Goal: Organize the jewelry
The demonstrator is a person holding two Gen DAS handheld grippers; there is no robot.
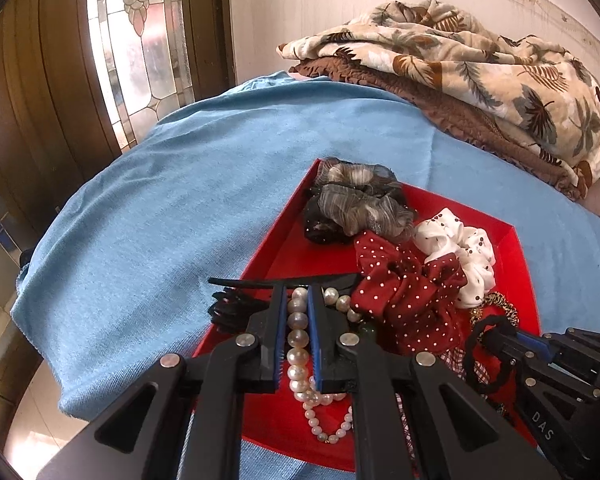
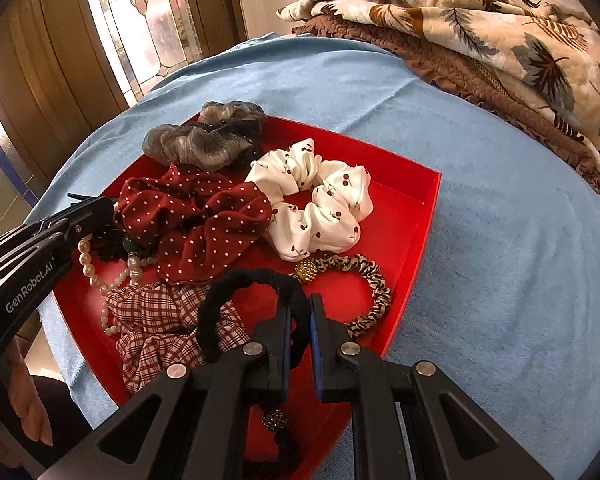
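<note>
A red tray lies on a blue cloth and holds jewelry and hair ties. My left gripper is shut on a pearl necklace, whose strand trails down into the tray. My right gripper is shut on a black hair tie, also in the left wrist view. Beside them lie a dark red dotted scrunchie, a white cherry scrunchie, a grey scrunchie, a plaid scrunchie and a leopard hair tie.
The blue cloth covers the surface around the tray. A folded leaf-print blanket lies at the back right. A black comb rests on the tray's left edge. A stained-glass door stands at the back left.
</note>
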